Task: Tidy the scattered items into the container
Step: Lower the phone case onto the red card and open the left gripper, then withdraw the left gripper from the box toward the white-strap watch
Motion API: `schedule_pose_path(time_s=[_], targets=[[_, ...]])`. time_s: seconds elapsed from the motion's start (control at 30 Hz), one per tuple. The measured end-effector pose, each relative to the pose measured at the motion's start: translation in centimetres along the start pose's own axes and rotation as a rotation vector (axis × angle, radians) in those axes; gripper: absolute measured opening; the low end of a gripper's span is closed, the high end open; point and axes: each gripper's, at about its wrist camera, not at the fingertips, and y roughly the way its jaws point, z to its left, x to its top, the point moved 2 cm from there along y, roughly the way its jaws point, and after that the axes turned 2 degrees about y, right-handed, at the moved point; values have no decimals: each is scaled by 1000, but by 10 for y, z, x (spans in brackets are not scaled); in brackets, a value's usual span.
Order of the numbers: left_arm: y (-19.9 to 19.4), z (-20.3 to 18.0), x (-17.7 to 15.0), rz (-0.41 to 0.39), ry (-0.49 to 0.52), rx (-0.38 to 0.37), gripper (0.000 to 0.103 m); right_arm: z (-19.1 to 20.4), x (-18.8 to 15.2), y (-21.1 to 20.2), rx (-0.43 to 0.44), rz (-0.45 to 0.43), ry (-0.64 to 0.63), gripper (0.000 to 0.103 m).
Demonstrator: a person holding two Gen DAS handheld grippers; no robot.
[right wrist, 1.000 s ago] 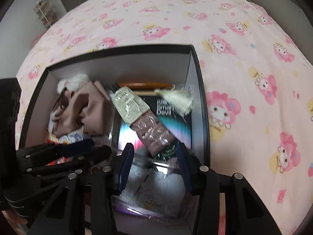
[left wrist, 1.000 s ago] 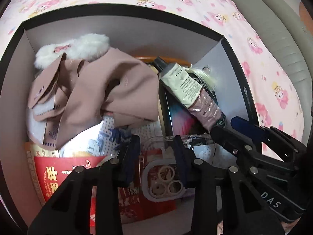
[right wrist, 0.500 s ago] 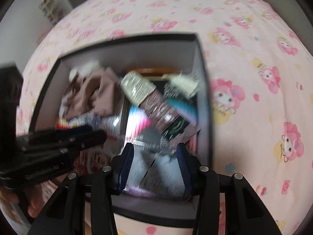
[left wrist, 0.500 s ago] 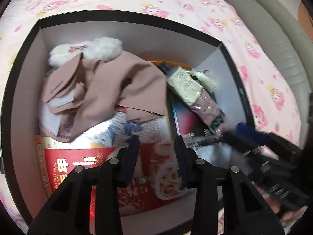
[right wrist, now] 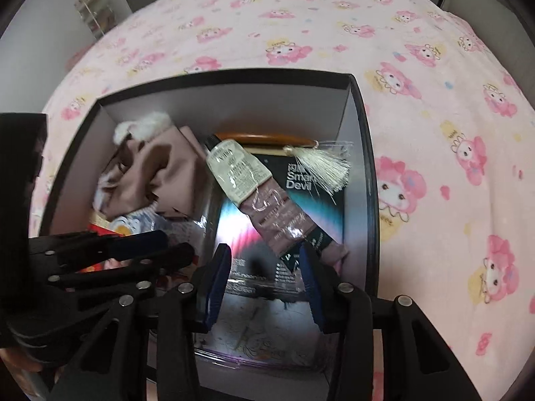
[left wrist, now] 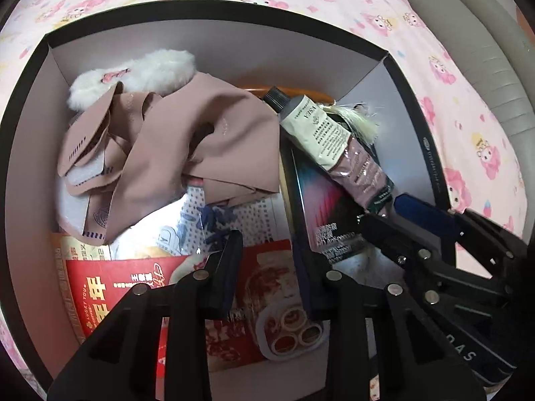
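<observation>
Left wrist view: the left gripper (left wrist: 267, 277), empty, has just narrowed its jaws and drifted sideways above the red packet (left wrist: 140, 287) inside the black box (left wrist: 214, 10). Right wrist view alone shows the right gripper (right wrist: 264, 280), released, over the clear sleeve (right wrist: 254, 337), tube (right wrist: 254, 187) and tassel (right wrist: 321, 163); beyond, the pink bedspread (right wrist: 301, 26) looks bare, so tidying seems nearly done.
</observation>
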Motion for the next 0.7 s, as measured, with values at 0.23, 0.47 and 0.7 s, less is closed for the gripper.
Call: schedule_pose_path(time_s=[0.23, 0.47, 0.7], targets=[[-34, 6, -13, -114, 8, -3, 35, 1, -14, -6, -28, 2, 12, 39], [-26, -8, -35, -45, 61, -31, 38, -6, -27, -23, -27, -3, 89, 42], [-23, -11, -41, -27, 52, -46, 37, -8, -28, -16, 26, 36, 112, 43]])
